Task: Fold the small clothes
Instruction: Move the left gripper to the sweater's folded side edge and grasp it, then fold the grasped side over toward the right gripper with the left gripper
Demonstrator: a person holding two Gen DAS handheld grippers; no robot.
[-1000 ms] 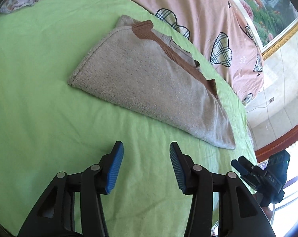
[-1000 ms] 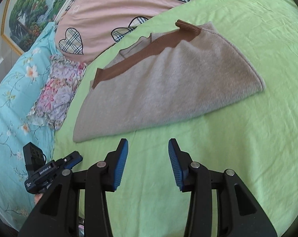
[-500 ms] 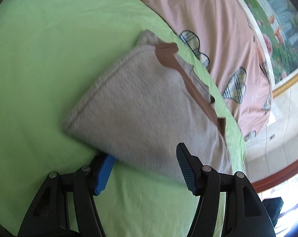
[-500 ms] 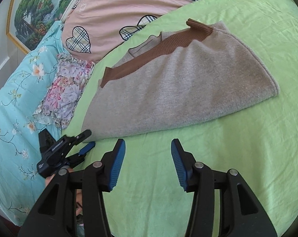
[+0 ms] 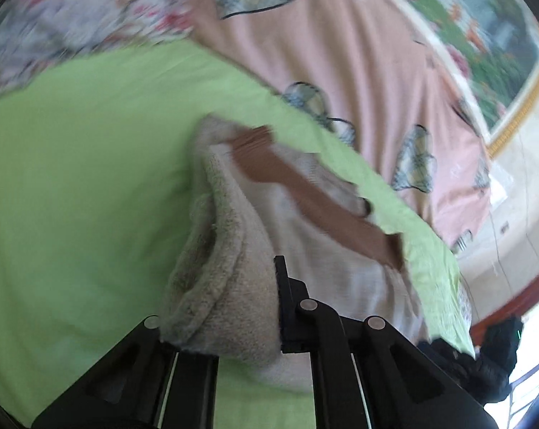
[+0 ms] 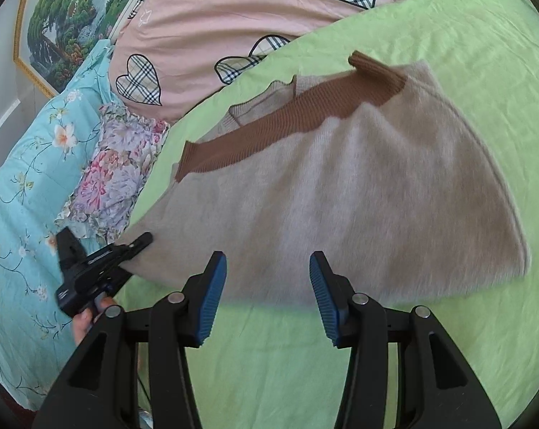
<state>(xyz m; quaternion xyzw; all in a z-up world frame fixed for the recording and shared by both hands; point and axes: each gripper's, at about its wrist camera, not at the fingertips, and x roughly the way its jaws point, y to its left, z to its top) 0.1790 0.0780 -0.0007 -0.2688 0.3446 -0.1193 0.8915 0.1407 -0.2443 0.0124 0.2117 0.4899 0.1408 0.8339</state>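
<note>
flanking sweater [image 6: 341,193]: pink quilt [image 6: 233,10], floral pillow [image 6: 112,175]

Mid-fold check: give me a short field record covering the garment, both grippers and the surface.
garment: beige knit garment with brown ribbed trim, folded, lying on the sheet
left gripper: left gripper has just closed on the garment's corner; fabric bunched between its jaws
right gripper: right gripper open, at the garment's near edge, holding nothing
surface: green sheet
beyond: pink heart-print quilt, floral bedding
</note>
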